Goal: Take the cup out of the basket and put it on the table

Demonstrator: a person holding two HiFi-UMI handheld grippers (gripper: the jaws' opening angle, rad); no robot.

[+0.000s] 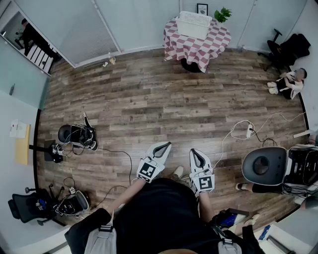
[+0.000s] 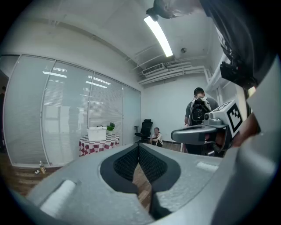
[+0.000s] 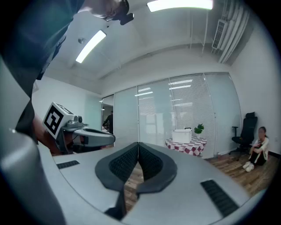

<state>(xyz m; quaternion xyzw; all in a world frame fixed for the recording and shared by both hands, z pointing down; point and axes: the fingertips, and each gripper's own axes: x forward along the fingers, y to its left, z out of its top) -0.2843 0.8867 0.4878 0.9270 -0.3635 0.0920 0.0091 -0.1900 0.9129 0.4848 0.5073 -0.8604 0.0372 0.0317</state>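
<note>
Both grippers are held low and close to the person's body, well apart from the task's things. The white left gripper [image 1: 164, 146] has its jaws clenched fully together; in the left gripper view the black ribbed pads [image 2: 125, 162] meet at their tips and hold nothing, with only wooden plank floor [image 1: 149, 99] showing through the slit behind them. The white right gripper [image 1: 196, 153] is the same: in the right gripper view its dark ribbed pads [image 3: 123, 165] touch at the tips, and nothing is grasped between them. The two grippers sit side by side without touching, each with its marker cube nearest the body.

Far across the room stands a round table draped in a red-and-white checked cloth [image 1: 198, 47], and a white plastic basket [image 1: 194, 24] rests on top of it. The cup cannot be made out from here; the inside of the basket is not visible in any view. A small green potted plant [image 1: 222, 14] sits just beside the basket. A person sitting on the floor [image 1: 290, 82] is off to the right of the table.
</note>
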